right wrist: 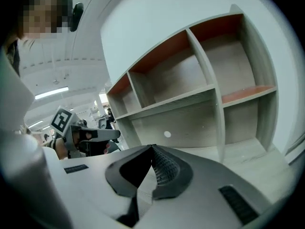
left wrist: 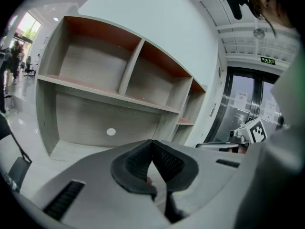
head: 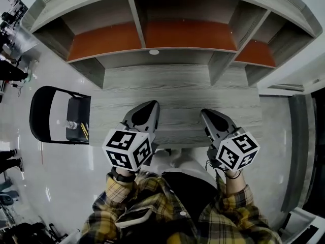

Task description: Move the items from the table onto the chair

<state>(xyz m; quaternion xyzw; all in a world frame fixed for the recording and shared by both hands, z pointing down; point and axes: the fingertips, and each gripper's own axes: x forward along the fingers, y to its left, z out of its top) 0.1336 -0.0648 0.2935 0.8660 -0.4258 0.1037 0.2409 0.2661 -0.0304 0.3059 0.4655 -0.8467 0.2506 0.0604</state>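
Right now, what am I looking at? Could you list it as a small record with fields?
table: grey wood, shelves behind it
chair: black, left of the table, with a bottle and a yellow item on its seat
left gripper: shut, nothing held, above the table
right gripper: shut, nothing held, above the table

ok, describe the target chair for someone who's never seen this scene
Start at the grey wood-grain desk with orange-lined shelves. At its left end in the head view stands the chair. Unlike everything around it, it is black with a rounded back, small items on its seat.
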